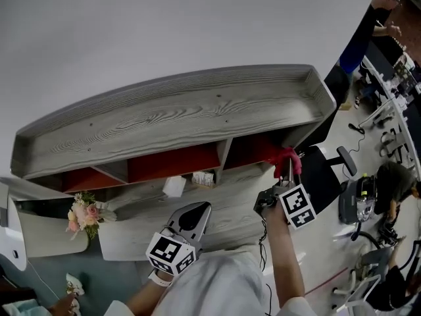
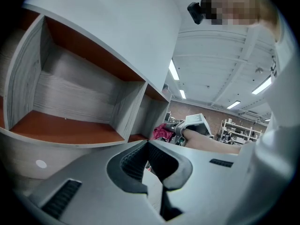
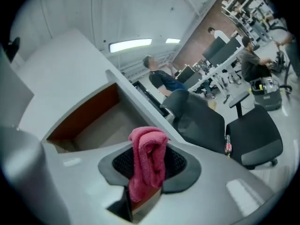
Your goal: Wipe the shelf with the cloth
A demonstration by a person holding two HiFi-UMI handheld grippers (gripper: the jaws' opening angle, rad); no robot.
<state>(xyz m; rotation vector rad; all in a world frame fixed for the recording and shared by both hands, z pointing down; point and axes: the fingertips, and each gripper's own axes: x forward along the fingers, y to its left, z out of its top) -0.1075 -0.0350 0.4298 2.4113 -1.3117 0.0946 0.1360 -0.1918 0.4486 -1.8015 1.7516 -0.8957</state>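
Note:
The grey wooden shelf [image 1: 177, 120] has red-lined cubbies beneath its top board. A pink cloth [image 1: 287, 157] is pinched in my right gripper [image 1: 287, 168], which is held at the mouth of the rightmost cubby [image 1: 253, 149]. In the right gripper view the cloth [image 3: 147, 161] hangs folded between the jaws, with that cubby [image 3: 96, 121] just ahead. My left gripper [image 1: 196, 210] hovers lower, over the desk surface in front of the shelf, shut with nothing in it. In the left gripper view its pads [image 2: 140, 161] meet, and the cloth [image 2: 162, 131] shows beyond them.
A small white box [image 1: 174, 186] and a printed carton [image 1: 202, 178] sit on the lower ledge. A bunch of flowers [image 1: 84, 216] stands at the left. Black office chairs [image 1: 325, 173] and desks with people [image 1: 395, 183] fill the floor to the right.

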